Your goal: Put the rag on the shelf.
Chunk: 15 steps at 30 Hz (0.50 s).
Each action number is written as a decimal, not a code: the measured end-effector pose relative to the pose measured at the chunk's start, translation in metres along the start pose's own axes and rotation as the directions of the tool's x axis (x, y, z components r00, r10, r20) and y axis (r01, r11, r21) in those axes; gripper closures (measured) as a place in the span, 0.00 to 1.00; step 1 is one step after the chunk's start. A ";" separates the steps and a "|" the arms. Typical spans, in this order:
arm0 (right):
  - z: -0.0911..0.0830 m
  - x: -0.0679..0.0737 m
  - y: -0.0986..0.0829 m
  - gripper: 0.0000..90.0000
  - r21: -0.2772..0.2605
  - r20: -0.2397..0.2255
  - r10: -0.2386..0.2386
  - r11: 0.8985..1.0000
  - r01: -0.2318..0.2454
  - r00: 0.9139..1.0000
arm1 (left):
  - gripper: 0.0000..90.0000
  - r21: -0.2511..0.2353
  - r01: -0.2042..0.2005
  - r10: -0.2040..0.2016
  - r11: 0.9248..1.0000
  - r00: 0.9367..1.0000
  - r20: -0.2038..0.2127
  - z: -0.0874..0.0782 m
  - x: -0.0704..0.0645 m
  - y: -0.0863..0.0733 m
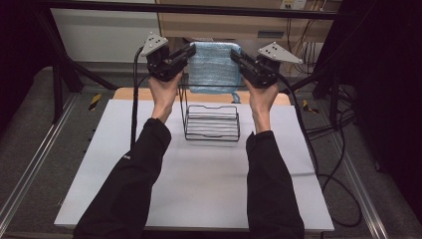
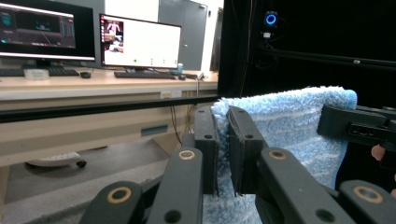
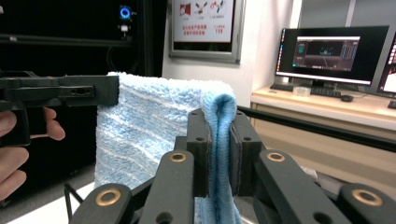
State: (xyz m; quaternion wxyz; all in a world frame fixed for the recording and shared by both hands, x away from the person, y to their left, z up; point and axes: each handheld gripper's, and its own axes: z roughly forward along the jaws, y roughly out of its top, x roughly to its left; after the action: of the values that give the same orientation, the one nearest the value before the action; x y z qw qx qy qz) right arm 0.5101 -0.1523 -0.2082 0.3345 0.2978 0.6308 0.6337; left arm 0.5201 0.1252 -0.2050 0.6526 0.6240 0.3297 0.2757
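1. Both forearms in black sleeves reach forward, raised above the table, well apart.
2. The left black two-jaw gripper [image 1: 191, 50] points inward, its jaws clamped together.
3. The right black two-jaw gripper [image 1: 232, 54] mirrors it, jaws likewise clamped.

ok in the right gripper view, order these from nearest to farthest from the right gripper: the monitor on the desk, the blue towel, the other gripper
1. Blue towel: pinched between the right gripper fingers, so touching.
2. Other gripper: at the left, clamped on the towel's far top corner.
3. Monitor: on the desk at the upper right, well behind.
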 end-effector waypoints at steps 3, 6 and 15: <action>-0.001 0.001 -0.004 0.90 0.012 -0.004 0.005 1.000 -0.005 1.000 | 0.92 0.009 0.003 -0.004 1.000 1.000 0.014 -0.002 0.000 -0.004; -0.004 0.000 -0.009 0.90 0.021 -0.009 0.032 0.999 -0.032 0.999 | 0.92 0.021 -0.003 0.003 1.000 1.000 0.022 -0.004 -0.001 -0.007; -0.012 0.001 -0.020 0.90 0.051 -0.029 0.065 0.997 -0.064 0.997 | 0.92 0.054 0.011 -0.014 0.998 0.999 0.052 -0.009 -0.004 -0.017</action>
State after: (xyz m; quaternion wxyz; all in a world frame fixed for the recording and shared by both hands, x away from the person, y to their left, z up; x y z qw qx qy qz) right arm 0.5005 -0.1593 -0.2282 0.2965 0.3166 0.6416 0.6326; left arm 0.5097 0.1272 -0.2218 0.6455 0.6464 0.3237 0.2463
